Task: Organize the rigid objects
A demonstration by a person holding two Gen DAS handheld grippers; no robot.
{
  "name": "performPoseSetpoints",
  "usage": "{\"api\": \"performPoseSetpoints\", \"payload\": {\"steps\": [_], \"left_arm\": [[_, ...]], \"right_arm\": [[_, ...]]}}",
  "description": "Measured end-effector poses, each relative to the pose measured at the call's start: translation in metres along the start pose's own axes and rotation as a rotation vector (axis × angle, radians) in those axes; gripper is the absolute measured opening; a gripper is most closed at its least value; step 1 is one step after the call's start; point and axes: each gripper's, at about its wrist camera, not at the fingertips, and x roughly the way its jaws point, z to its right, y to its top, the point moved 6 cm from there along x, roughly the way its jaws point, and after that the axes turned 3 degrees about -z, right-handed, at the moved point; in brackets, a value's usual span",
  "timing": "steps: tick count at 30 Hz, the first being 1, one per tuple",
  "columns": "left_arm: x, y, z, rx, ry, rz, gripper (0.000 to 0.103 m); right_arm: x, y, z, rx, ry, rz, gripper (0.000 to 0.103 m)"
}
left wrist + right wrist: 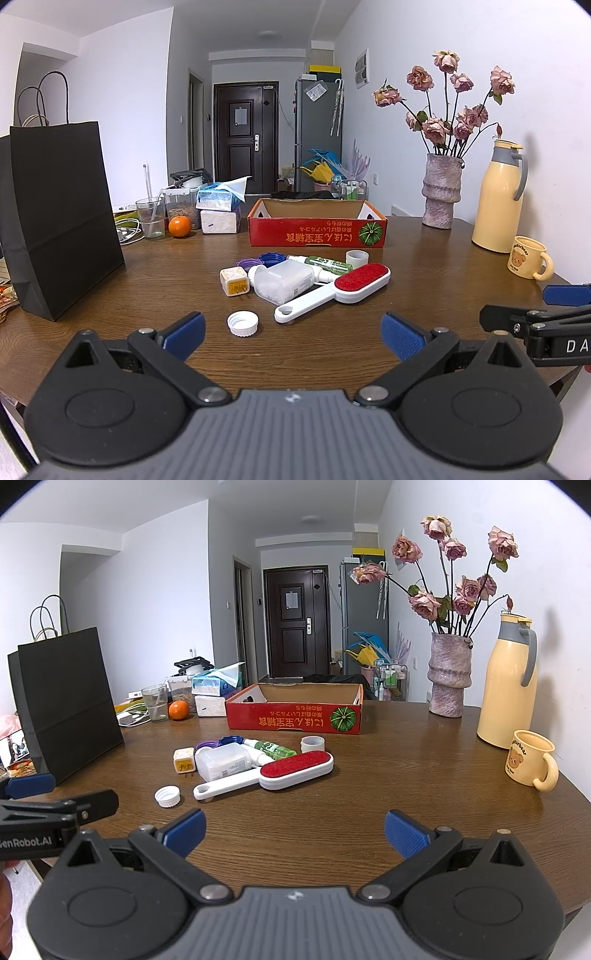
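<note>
Both grippers hover low over the near edge of the brown wooden worktop (424, 258), side by side and well short of the clutter. The left gripper (293, 332) is spread wide and empty, and the right gripper (295, 830) is likewise released, nothing between its blue pads. Mid-worktop lies a small heap: a white lint brush (332, 291) with a red pad, its handle pointing toward the grippers, resting against a clear plastic container (282, 282). Left of that sits a small white and yellow charger cube (233, 281), with purple and blue caps (260, 260) just behind. A green bottle (327, 264) lies behind the brush, beside a small white cup (357, 257). A white screw cap (242, 324) sits alone, nearest the left gripper. Behind the heap stands an open red cardboard box (317, 229), apparently empty.
</note>
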Motion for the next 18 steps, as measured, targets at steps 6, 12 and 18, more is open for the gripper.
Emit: {"api": "performPoseSetpoints", "payload": {"steps": [6,12,18], "left_arm": [[0.0001,0.0,-0.0002,0.0,0.0,0.0,0.103],[0.0002,0.0,-0.0005,-0.001,0.0,0.001,0.103],[-0.0011,0.0004,-0.0016,-0.001,0.001,0.001,0.103]], "right_arm": [[0.0,0.0001,0.0001,0.0,0.0,0.0,0.103],[-0.0001,0.0,0.0002,0.0,-0.001,0.001,0.103],[-0.0001,0.0003,0.0006,0.0,-0.001,0.001,0.103]]}}
